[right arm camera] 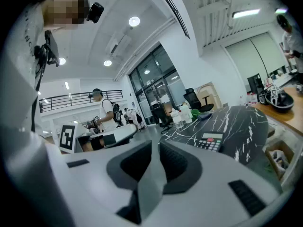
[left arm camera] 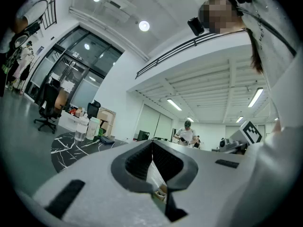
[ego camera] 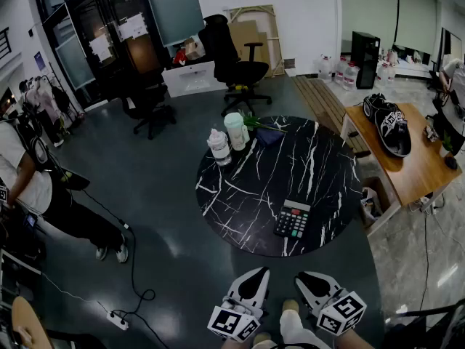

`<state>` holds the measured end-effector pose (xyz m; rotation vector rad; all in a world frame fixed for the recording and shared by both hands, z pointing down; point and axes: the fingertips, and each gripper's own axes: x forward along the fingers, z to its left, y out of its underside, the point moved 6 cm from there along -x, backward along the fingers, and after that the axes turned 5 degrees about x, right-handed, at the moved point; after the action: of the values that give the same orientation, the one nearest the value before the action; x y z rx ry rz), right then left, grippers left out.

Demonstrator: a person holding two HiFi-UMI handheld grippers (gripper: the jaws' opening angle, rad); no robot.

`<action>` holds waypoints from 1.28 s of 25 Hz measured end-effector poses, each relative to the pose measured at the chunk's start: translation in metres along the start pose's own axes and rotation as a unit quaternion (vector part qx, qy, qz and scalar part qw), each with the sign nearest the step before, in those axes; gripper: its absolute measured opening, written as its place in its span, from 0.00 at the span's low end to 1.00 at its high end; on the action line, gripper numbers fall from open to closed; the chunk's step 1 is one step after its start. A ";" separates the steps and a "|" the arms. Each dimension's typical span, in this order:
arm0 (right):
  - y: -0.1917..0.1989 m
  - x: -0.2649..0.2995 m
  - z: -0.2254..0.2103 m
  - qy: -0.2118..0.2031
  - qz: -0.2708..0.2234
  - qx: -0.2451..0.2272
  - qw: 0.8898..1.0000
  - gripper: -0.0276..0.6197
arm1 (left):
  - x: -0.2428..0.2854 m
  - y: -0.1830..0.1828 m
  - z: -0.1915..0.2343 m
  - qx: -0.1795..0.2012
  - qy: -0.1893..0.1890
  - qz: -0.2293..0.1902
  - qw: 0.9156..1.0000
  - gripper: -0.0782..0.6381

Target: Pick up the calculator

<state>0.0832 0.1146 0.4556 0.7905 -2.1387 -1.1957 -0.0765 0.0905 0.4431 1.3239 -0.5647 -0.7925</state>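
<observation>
Dark ribbed rubber lines my right fingers [right arm camera: 177, 166], and they are pressed together with nothing between them. My left fingers [left arm camera: 138, 163] sit the same way, tips meeting and empty. Both point out almost level, low in front of me and well apart from the counter [ego camera: 247, 195], a round top of black stone veined in white. The calculator [ego camera: 292, 219] lies flat on it close to the near edge, on my right-hand side, with the bottle [ego camera: 219, 146] and the pale cup [ego camera: 236, 131] well clear of it at the far side. What worries me first is arriving with the fingers shut. If I do not spread them before I come down, I judge I will only prod the calculator, and on stone that looks this smooth it should slide easily. It sits so near the rim that a shove toward me could tip it onto the floor. It is also thin and low, so a level approach may ride over the top or mash the keys instead of catching the sides, and a steep one risks knocking my tips on the stone. A pinch taken at one corner could let it swing and drop. Farther out, a cable [ego camera: 134, 267] trails across the floor to my left, something to snag a foot on if I step that way.
</observation>
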 end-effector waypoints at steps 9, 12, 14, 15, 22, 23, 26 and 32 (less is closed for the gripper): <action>-0.049 0.059 -0.136 0.028 0.036 0.006 0.999 0.24 | 0.105 0.019 0.045 0.020 -0.019 -0.003 1.000 0.12; -0.051 0.084 -0.191 0.057 0.062 0.031 0.996 0.28 | 0.128 0.029 0.066 0.018 -0.029 0.002 0.999 0.12; -0.046 0.101 -0.223 0.072 0.102 0.049 0.991 0.30 | 0.140 0.037 0.079 0.013 -0.033 0.003 0.999 0.12; -0.044 0.109 -0.237 0.076 0.124 0.052 0.988 0.31 | 0.145 0.041 0.085 0.010 -0.035 0.002 0.999 0.12; -0.026 0.157 -0.299 0.068 0.193 0.130 0.970 0.32 | 0.173 0.071 0.135 0.009 -0.058 -0.003 0.998 0.12; -0.022 0.160 -0.305 0.066 0.198 0.151 0.966 0.32 | 0.175 0.074 0.140 0.009 -0.059 -0.004 0.998 0.12; -0.016 0.167 -0.314 0.055 0.219 0.195 0.955 0.32 | 0.179 0.081 0.147 0.007 -0.061 -0.004 0.998 0.12; -0.016 0.178 -0.321 0.056 0.223 0.258 0.939 0.32 | 0.177 0.089 0.161 0.003 -0.079 0.003 0.997 0.12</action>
<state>0.1950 -0.1959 0.6172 0.5128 -2.3886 -0.3506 -0.0723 -0.1428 0.5458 1.2715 -0.6954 -0.8961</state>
